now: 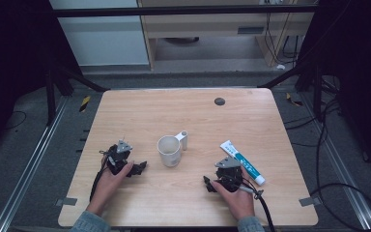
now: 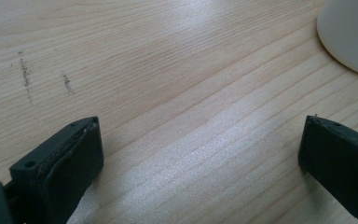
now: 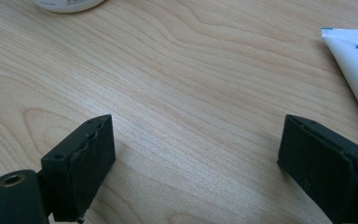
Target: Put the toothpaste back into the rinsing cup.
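Wooden table (image 1: 140, 111) is carrying everything, pale grain running across it, with a dark round disc (image 1: 219, 101) sitting near the far edge.

White mug (image 1: 169, 151) is standing upright at the middle of the table, mouth facing up; the inside is looking pale and bare as far as the high view lets me tell. Its handle (image 1: 183, 139) is sticking out toward the far right. An edge of the mug (image 2: 349, 35) is showing at the upper right of the left gripper view, apart from the jaws.

Toothpaste tube (image 1: 242, 162) is lying flat to the right of the mug, well apart from it. Its long axis is running diagonally: flat crimped end pointing far-left, cap end pointing near-right toward the table's right edge. White body, teal print. A corner of the tube (image 3: 354, 70) is showing in the right gripper view.

Left gripper (image 1: 142, 167) is resting low on the table, left of the mug, jaws released and spread wide over bare wood, nothing between them.

Right gripper (image 1: 206, 183) is sitting just beside the tube's near end, jaws likewise standing wide apart, gripping nothing.
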### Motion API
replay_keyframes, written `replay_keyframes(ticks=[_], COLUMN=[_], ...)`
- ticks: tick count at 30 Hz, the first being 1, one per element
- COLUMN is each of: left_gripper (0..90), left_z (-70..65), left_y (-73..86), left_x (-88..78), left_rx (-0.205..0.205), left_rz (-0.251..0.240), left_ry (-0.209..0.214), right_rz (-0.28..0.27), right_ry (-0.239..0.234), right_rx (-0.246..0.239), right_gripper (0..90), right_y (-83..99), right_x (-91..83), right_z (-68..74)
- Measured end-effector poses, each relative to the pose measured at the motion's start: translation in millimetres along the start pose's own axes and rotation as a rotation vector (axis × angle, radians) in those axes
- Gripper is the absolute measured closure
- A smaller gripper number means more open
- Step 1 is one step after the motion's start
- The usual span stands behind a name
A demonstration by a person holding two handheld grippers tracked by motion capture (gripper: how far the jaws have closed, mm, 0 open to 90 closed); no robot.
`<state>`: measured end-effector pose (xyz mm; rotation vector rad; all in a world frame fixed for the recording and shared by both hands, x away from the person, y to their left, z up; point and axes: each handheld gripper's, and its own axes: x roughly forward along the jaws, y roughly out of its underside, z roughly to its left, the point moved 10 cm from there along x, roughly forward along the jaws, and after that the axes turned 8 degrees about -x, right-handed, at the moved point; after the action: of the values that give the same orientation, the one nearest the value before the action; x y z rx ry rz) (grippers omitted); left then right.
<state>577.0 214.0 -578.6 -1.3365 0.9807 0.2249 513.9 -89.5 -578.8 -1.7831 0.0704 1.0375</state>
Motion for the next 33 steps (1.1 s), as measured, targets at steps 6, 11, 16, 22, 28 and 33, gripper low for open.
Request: replay_keyframes(ticks=[6, 11, 16, 22, 28, 33], left_gripper=[0.0, 0.0, 0.0, 0.0, 0.0, 0.0], left_z=[0.1, 0.1, 0.2, 0.2, 0.1, 0.1], left_y=[0.1, 0.0, 0.1, 0.1, 0.1, 0.1], left_x=[-0.1, -0.1, -0.1, -0.2, -0.1, -0.1], left_rx=[0.001, 0.001, 0.001, 0.001, 0.000, 0.000], left_rz=[0.001, 0.001, 0.001, 0.002, 0.001, 0.001], left_ry=[0.000, -0.001, -0.001, -0.001, 0.000, -0.001], right_rz=[0.000, -0.006, 0.004, 0.060, 0.122, 0.189], right_ry=[0.006, 0.003, 0.014, 0.074, 0.078, 0.048], right_rx=[0.006, 0.008, 0.008, -0.024, -0.017, 0.012], right_gripper=[10.9, 13.3, 19.7, 28.3, 36.9, 41.9], right_y=[0.1, 0.4, -2.2, -11.1, -18.8, -17.7], right_x=[-0.2, -1.7, -14.2, -43.2, -55.7, -57.9], right_z=[0.3, 0.2, -9.0, -42.4, -72.9, -88.8])
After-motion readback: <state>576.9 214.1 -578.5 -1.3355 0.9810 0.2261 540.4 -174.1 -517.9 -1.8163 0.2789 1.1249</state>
